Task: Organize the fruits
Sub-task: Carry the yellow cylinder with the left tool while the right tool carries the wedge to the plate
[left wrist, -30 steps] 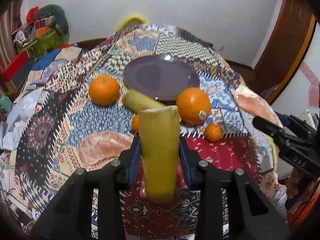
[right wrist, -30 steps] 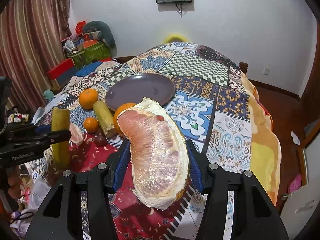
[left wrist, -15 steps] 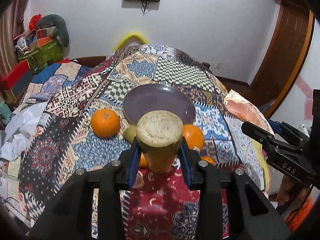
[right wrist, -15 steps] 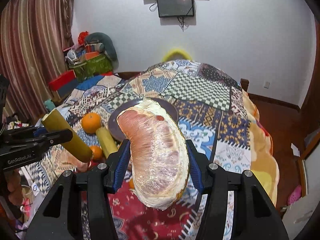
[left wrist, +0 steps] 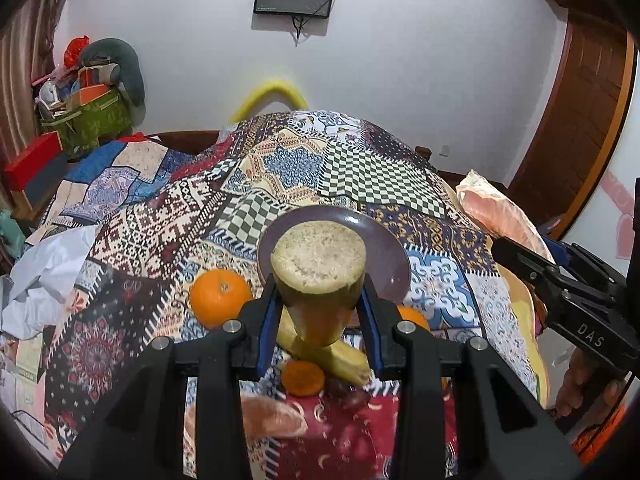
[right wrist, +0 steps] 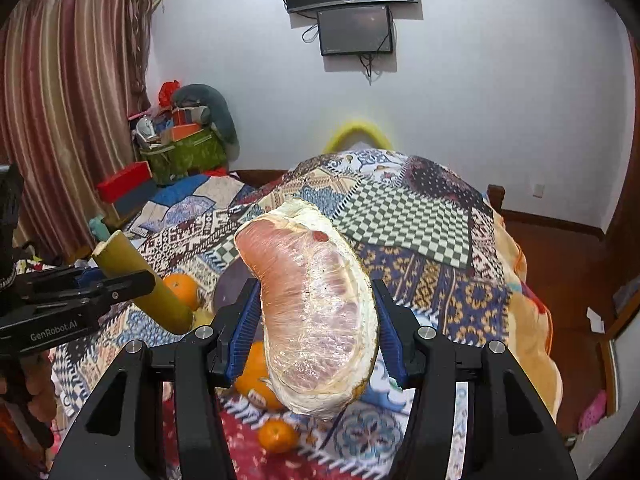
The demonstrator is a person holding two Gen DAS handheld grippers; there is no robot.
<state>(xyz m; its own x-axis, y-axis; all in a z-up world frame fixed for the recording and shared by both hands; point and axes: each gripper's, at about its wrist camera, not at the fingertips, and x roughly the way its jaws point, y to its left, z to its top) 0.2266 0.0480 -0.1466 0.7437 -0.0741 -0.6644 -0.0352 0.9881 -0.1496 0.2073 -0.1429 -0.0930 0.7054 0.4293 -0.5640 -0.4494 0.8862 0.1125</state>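
1. Since a second ago both grippers have lifted: the left gripper (left wrist: pixel 319 312) now points the sugarcane piece (left wrist: pixel 319 276) end-on at its camera, well above the quilt, and the right gripper (right wrist: pixel 316 320) has carried the pomelo wedge (right wrist: pixel 316 312) higher too.
2. Each pair of jaws is clamped on its fruit, cane on the left, pomelo on the right.
3. The purple plate (left wrist: pixel 384 248) looks like the goal. I'd bring the cane down flat on its bare centre, and let go only once it rests.
4. In the way below: a large orange (left wrist: pixel 221 297), a second cane piece (left wrist: pixel 328 354), a small tangerine (left wrist: pixel 303 378) and another orange (right wrist: pixel 256 376) crowd the plate's near edge.
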